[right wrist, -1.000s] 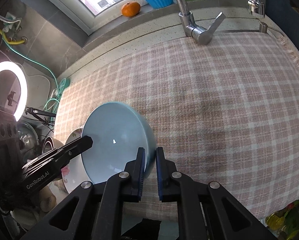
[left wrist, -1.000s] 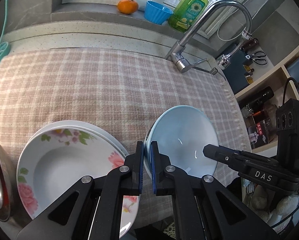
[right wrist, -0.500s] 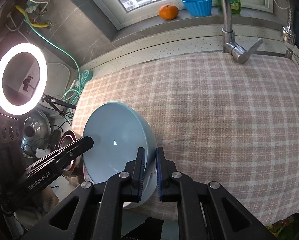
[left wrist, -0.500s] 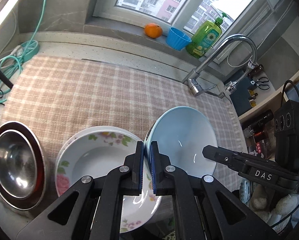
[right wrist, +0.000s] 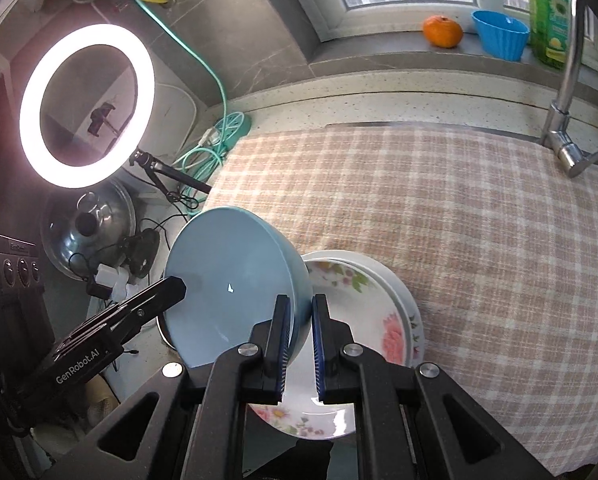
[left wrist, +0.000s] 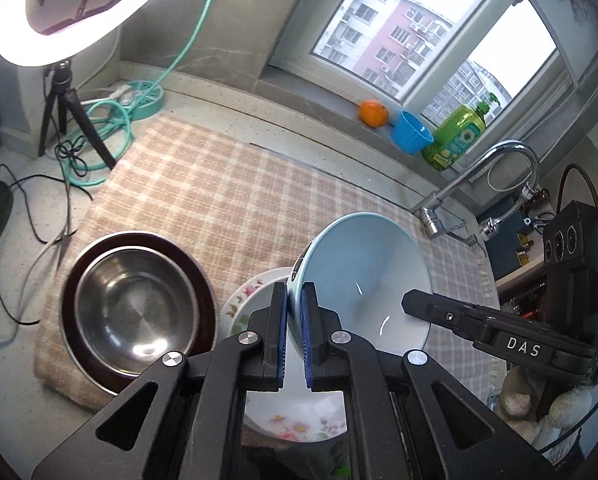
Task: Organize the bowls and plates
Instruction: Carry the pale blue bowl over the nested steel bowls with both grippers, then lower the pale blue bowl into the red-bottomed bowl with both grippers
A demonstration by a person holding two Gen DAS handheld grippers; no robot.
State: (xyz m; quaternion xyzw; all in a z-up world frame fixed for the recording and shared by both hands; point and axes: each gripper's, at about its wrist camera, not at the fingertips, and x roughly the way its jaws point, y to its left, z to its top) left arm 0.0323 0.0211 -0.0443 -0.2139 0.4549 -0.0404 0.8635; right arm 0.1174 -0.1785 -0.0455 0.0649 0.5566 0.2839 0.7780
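A light blue bowl (left wrist: 369, 276) (right wrist: 227, 280) hangs in the air, held by both grippers on opposite sides of its rim. My left gripper (left wrist: 295, 312) is shut on its left rim. My right gripper (right wrist: 301, 320) is shut on its right rim. Under the bowl lies a stack of white floral plates (left wrist: 255, 300) (right wrist: 379, 316) on the checked cloth (left wrist: 227, 192). A steel bowl (left wrist: 135, 312) nested in a dark-rimmed bowl sits left of the plates. Each gripper shows in the other's view at the bowl's far side.
A lit ring light (right wrist: 87, 108) on a tripod and green cables (left wrist: 111, 120) crowd the left counter. The tap (left wrist: 479, 184) rises at the right. An orange (left wrist: 373, 113), a blue cup (left wrist: 411, 132) and a green soap bottle (left wrist: 457, 136) stand on the window sill. A pot lid (right wrist: 87, 232) leans at far left.
Both grippers carried the blue bowl leftward and up, from over bare cloth to above the floral plates. The steel bowl and the ring light came into view.
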